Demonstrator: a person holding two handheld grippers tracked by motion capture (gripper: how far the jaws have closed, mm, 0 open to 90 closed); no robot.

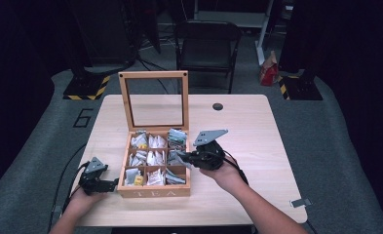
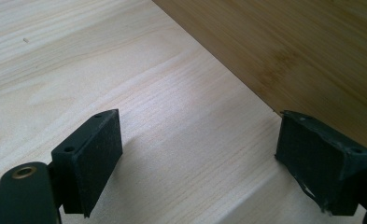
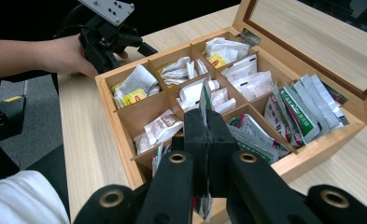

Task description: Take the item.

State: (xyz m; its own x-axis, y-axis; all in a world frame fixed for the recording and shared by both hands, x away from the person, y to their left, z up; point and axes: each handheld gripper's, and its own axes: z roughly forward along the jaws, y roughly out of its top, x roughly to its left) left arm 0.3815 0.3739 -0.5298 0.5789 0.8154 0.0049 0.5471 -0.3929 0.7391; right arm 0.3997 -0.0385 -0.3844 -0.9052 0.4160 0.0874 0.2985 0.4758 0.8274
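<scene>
Nine compartments of the wooden tea box hold tea bags. We see the right gripper clamped on one tea sachet, held edge-up over the box's right side. The left gripper rests spread wide on the table, touching the box's near-left corner.

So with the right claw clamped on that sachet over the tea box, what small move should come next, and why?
Probably lift the right claw straight up. Its jaws are shut on a thin tea sachet held on edge, and the sachet's lower end hangs near the tea box dividers, so rising first should clear the packed neighbours. The left claw, open beside the box, could steady it.
</scene>
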